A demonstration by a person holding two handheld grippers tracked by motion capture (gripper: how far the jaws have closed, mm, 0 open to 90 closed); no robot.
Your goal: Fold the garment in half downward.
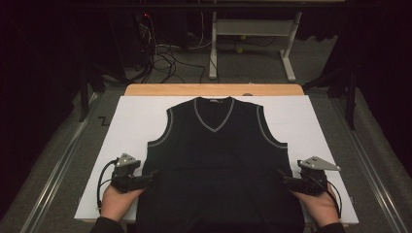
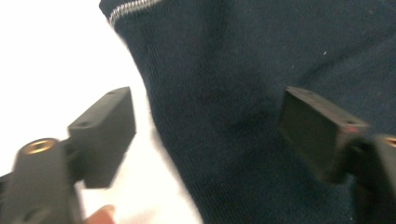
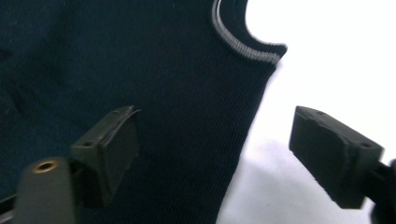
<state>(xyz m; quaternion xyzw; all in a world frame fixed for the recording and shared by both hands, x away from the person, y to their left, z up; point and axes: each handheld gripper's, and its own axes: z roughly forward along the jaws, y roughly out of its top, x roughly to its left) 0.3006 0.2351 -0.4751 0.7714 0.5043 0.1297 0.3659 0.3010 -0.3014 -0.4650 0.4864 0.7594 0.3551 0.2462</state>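
High view first: dark sleeveless vest (image 1: 218,160) spread flat and face up on white board (image 1: 136,121), V-neck toward the far edge, hem toward the person, no fold made yet. Left gripper (image 1: 151,174) at the vest's left side seam, right gripper (image 1: 282,175) at the right one, both low beside the lower body of the garment. Judged as the very start of a fold: both edges bracketed, neither pinched, everything else left to do. Left gripper view adds detail the overhead lacks: jaws apart, straddling the side edge of the vest (image 2: 243,116), one jaw over white board (image 2: 56,56), the other over knit, no cloth pressed. Right gripper view likewise: jaws parted across the edge of the vest (image 3: 187,116), grey armhole trim (image 3: 243,46) just beyond, nothing clamped.
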